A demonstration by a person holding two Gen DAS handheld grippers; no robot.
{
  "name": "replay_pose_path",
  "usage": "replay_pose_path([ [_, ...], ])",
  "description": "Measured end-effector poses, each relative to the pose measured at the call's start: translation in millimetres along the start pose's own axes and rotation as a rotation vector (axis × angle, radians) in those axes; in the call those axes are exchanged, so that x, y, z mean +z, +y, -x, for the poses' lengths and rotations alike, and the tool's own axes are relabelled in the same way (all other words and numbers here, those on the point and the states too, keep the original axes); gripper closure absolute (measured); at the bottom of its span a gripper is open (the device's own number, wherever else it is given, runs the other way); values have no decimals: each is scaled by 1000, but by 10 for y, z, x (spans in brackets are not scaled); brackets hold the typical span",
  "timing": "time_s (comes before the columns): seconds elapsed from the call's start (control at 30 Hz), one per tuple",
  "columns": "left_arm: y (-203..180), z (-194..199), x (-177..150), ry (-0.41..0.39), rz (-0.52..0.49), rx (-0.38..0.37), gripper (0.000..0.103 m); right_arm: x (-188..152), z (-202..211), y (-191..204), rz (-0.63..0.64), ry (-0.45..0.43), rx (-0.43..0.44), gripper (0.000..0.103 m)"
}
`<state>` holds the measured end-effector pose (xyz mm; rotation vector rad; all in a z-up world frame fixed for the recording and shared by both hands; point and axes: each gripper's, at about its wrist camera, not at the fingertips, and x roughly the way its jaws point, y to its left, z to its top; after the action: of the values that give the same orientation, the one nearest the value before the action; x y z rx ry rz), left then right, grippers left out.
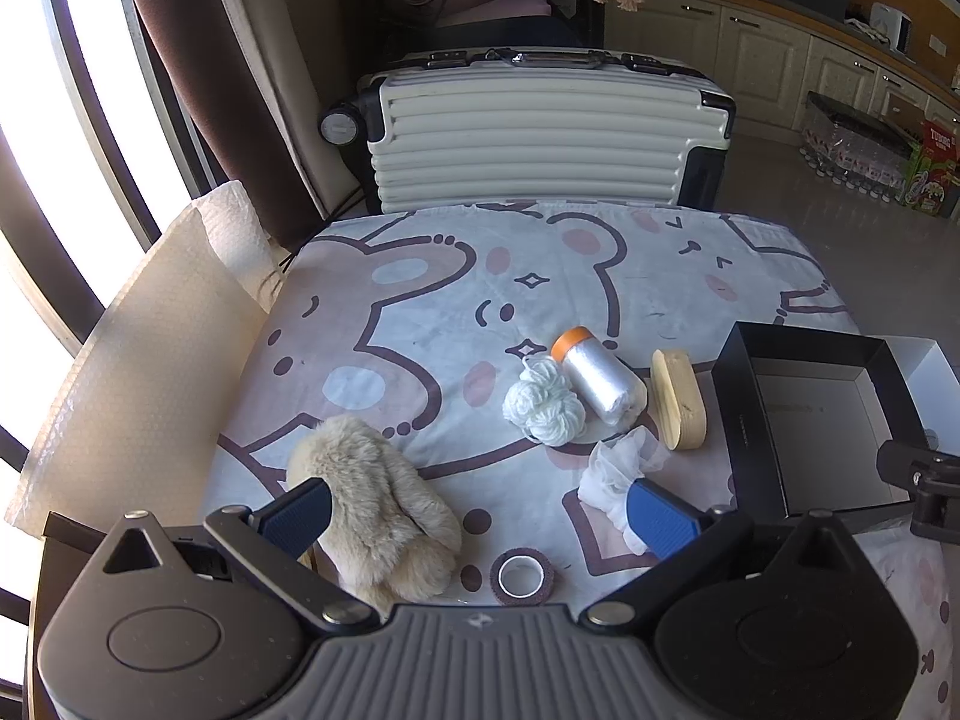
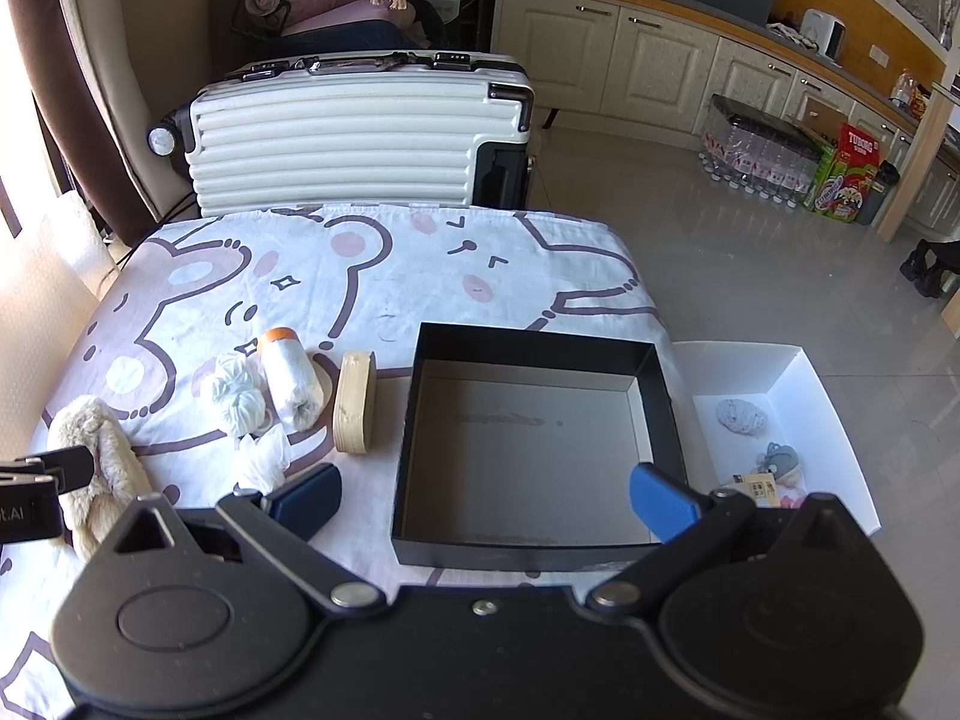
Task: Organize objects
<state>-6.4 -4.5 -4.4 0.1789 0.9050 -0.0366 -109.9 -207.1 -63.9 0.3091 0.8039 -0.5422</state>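
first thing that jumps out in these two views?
The cartoon-bear tablecloth covering the table, with the ribbed white suitcase standing behind its far edge. On the cloth, an empty black box sits at the right, and a fluffy beige plush lies near the open left gripper.

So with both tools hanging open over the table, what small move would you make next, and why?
Probably lower the left tool onto the fluffy plush toy and close on it. Both tools are open and hold nothing, the black box sits empty, and the plush lies right beside the left tool's finger, nearer than the yarn or the wooden block.
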Motion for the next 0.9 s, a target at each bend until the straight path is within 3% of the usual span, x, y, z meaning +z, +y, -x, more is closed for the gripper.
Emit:
replay_pose_path([
  [0.9, -35, 0, 30, -1, -5, -6, 0, -55, -10, 3, -46, 5, -35, 0],
])
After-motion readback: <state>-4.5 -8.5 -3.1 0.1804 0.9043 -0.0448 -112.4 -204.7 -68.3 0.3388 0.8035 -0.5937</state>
